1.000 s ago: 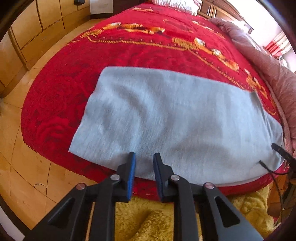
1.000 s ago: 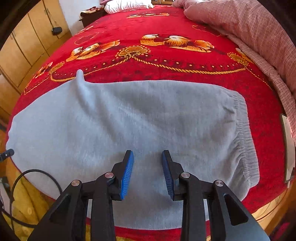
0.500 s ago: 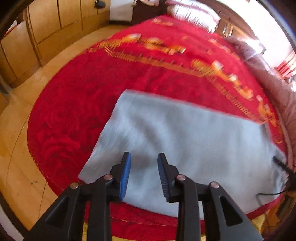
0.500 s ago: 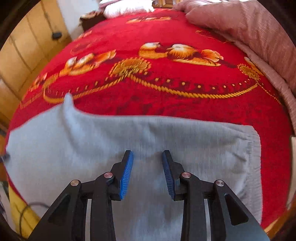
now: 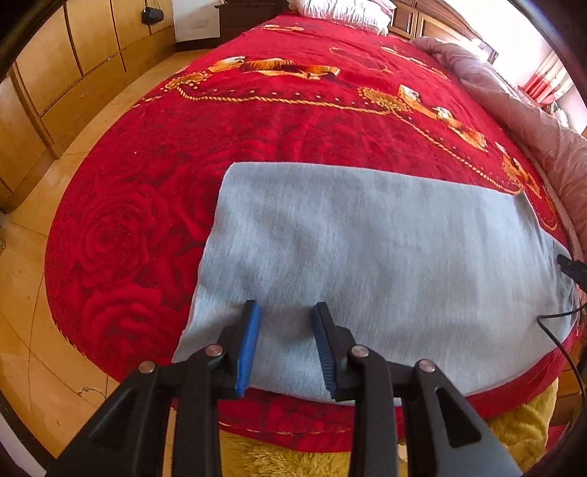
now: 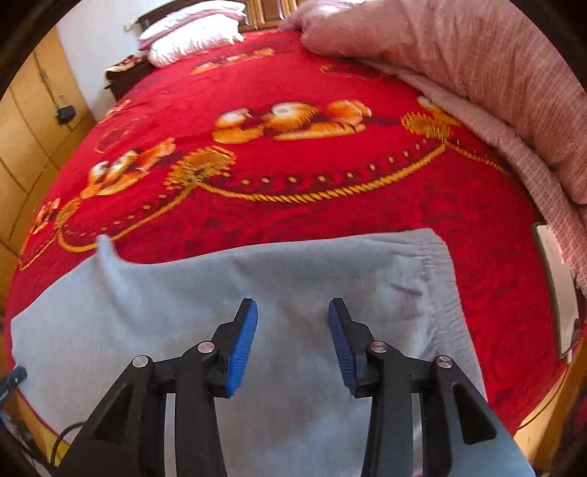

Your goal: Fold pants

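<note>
Left tongs (image 5: 286, 312): jaws have just been opening, now parted and empty, hovering over the pants' (image 5: 367, 257) near hem end, lower centre of the frame.
Right tongs (image 6: 291, 308): also just been spreading wider, nothing clamped, above the cloth just left of the elastic waistband (image 6: 444, 286).
Pants: grey, lying flat lengthwise (legs seemingly stacked already), along the bed's near edge.
Meaning: looks like both ends are being lined up for the next fold, waist to hem; no pinch yet.
Surface: red floral blanket (image 6: 293, 201) covers the bed, pink quilt (image 6: 477, 73) bunched upper right.
Room: wooden wardrobes (image 5: 73, 73) upper left, pillow (image 6: 190, 33) at top.
</note>
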`<action>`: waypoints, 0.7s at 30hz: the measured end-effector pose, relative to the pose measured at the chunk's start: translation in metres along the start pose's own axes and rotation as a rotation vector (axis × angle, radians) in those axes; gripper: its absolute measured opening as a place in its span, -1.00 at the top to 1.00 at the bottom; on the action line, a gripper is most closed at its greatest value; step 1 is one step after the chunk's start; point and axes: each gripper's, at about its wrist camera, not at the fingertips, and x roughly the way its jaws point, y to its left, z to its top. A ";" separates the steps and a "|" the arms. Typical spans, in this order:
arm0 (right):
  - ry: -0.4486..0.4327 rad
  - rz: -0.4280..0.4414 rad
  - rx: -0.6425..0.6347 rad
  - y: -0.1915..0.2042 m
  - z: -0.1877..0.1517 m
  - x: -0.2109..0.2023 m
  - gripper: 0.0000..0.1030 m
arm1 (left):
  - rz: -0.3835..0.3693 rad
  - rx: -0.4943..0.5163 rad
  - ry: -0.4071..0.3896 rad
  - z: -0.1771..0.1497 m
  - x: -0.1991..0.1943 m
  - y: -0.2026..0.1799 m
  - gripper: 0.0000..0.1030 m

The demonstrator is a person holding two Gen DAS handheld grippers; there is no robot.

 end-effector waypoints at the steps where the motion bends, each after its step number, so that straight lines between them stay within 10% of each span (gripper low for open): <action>1: 0.004 -0.010 0.003 -0.004 0.000 0.007 0.19 | -0.001 -0.001 -0.010 -0.002 -0.001 0.000 0.39; 10: -0.063 0.026 -0.025 -0.016 0.017 0.018 0.16 | 0.025 -0.065 -0.050 -0.005 -0.006 -0.003 0.27; 21: -0.152 0.021 -0.003 -0.049 -0.017 -0.070 -0.07 | 0.012 -0.012 -0.126 0.002 -0.030 -0.035 0.06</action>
